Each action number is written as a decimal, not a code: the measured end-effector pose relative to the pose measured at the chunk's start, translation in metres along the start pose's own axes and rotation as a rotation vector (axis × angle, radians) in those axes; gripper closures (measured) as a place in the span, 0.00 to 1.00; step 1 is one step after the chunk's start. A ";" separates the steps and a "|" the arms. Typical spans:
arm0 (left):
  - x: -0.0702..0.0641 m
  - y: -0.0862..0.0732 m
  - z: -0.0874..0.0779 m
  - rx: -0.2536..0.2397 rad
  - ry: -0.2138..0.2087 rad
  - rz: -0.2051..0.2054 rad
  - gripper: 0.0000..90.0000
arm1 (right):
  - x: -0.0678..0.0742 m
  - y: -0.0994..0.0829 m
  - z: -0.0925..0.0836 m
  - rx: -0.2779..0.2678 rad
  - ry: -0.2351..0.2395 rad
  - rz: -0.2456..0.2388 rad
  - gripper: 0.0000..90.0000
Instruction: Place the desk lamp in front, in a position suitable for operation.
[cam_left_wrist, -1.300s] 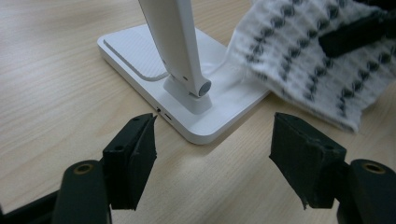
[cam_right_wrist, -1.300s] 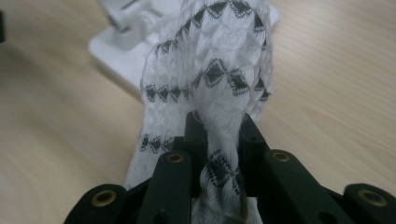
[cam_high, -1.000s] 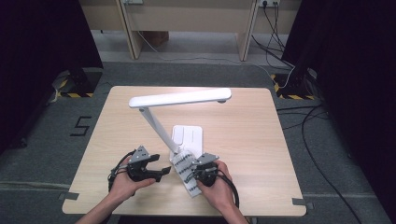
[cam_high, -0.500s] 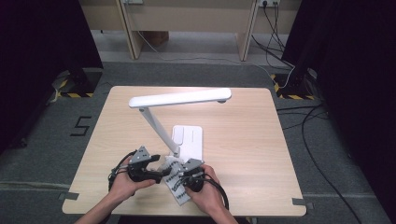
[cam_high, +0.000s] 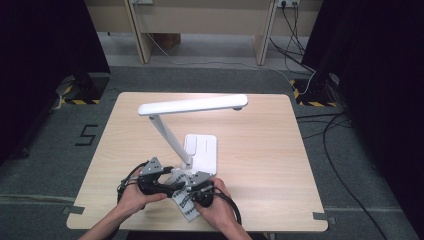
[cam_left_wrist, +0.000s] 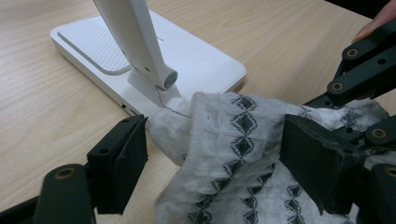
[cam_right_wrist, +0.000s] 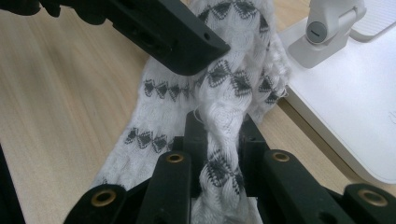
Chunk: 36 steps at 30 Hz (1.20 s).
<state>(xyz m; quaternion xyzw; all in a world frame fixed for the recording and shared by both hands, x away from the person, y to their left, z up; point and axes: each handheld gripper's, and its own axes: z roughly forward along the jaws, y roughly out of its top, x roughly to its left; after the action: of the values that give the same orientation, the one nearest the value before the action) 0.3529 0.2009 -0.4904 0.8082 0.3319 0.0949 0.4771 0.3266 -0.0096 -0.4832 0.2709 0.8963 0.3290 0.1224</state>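
Right gripper (cam_high: 187, 188) leftward, cloth (cam_right_wrist: 219, 140) pinched (lamp base (cam_high: 202, 152) adjacent)

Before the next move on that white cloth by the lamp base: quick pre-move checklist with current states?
1. Right gripper clamped on the patterned cloth: ok, a bunched fold sits between its jaws.
2. Left gripper gripping the cloth: not ok, jaws stand open on either side of it, pads off.
3. Cloth clear of the lamp base: not ok, its end lies against the base edge beside the hinge.
4. Grippers clear of each other: cannot tell, they crowd together over the cloth.
5. Lamp upright on the table: ok.
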 end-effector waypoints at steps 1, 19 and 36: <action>0.000 0.000 0.000 0.000 -0.005 -0.001 0.24 | 0.000 0.000 0.000 0.000 0.004 -0.004 0.88; -0.005 0.000 -0.001 0.007 -0.096 0.104 0.60 | 0.001 0.002 0.000 -0.021 0.022 -0.025 0.88; -0.005 0.004 -0.007 0.056 -0.091 0.146 0.92 | 0.000 0.009 -0.001 -0.045 0.023 -0.036 0.79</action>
<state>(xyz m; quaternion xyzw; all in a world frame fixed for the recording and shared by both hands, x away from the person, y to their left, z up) 0.3473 0.2013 -0.4826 0.8468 0.2525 0.0831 0.4608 0.3300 -0.0047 -0.4765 0.2483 0.8946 0.3500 0.1242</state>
